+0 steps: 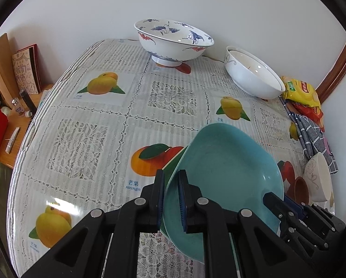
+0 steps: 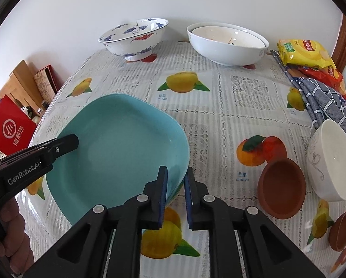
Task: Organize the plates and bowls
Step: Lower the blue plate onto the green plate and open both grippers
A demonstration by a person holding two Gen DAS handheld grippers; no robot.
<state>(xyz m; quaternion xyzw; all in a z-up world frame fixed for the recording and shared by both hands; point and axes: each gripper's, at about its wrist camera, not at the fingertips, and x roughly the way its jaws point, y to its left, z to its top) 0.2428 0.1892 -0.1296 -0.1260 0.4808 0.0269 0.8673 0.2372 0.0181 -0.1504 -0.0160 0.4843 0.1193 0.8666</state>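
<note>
The widest free stretch is the middle of the fruit-printed plastic tablecloth, bare from the near edge toward the wall. At the far edge stand a blue-and-red crane-painted porcelain bowl and, apart from it, two nested white bowls, with a passable gap between them. The right side is crowded: yellow and red snack packets, a grey checked cloth, a white bowl with a grey scroll pattern tipped on its side, and two brown clay cups, one just beside that bowl. The square turquoise ceramic plate fills the near left, both grippers at its rim.
</note>
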